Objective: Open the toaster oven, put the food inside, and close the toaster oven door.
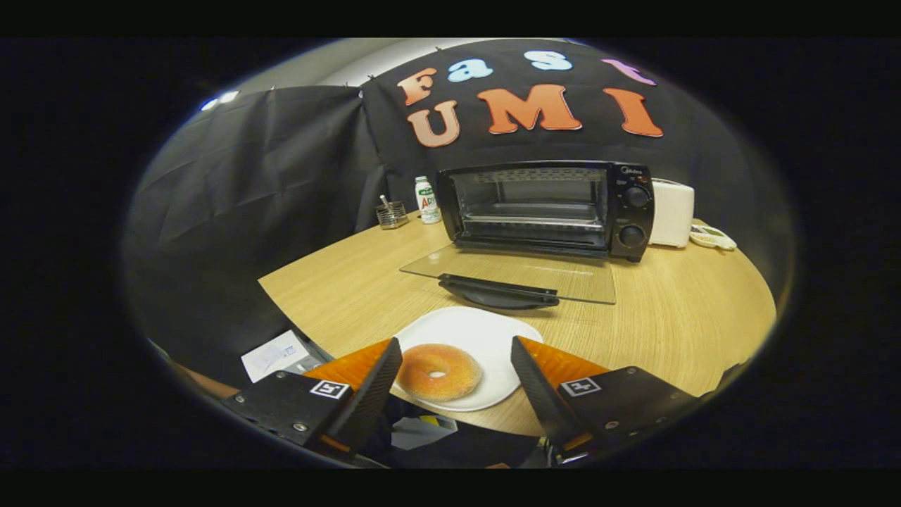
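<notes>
Jaws of the gripper [456, 346] spread wide, flanking without touching the doughnut [439, 371] on its white plate [486, 334]; toaster oven [545, 208] beyond, glass door [514, 273] lowered flat above the desk [676, 317].

Golden donut [439, 371] lies flat on white plate [493, 334] before black toaster oven [545, 208], glass door [517, 274] folded down

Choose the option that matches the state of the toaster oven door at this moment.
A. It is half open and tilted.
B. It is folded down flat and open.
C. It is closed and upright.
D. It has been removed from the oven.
B. The glass door lies flat on the table in front of the toaster oven, whose inside rack shows; the tongs are open around the donut on the white plate.
</notes>
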The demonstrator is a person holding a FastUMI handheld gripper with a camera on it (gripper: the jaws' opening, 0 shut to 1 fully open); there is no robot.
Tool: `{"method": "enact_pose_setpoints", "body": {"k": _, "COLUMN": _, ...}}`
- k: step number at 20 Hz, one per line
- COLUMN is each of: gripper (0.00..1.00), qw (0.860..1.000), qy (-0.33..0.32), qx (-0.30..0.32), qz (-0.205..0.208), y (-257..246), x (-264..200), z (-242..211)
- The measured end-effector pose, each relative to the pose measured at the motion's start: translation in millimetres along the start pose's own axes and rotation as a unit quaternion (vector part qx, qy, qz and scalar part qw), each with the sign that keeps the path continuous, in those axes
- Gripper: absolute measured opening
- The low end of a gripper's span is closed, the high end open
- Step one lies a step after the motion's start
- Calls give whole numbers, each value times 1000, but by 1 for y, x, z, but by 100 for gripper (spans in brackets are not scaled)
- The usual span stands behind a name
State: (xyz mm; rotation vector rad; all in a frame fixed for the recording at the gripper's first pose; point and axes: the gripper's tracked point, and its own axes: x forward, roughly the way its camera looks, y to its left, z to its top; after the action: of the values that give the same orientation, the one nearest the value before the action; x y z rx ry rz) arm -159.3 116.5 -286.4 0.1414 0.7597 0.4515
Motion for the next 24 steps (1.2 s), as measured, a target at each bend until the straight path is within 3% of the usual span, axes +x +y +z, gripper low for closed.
{"method": "enact_pose_setpoints", "body": {"k": 16, "gripper": 91, "qw": 998, "qy": 54, "qx": -11, "qz": 12, "y": 14, "x": 14, "z": -33}}
{"method": "enact_pose_setpoints", "body": {"k": 24, "gripper": 61, "qw": 997, "qy": 75, "qx": 24, "qz": 21, "y": 19, "x": 15, "z": -34}}
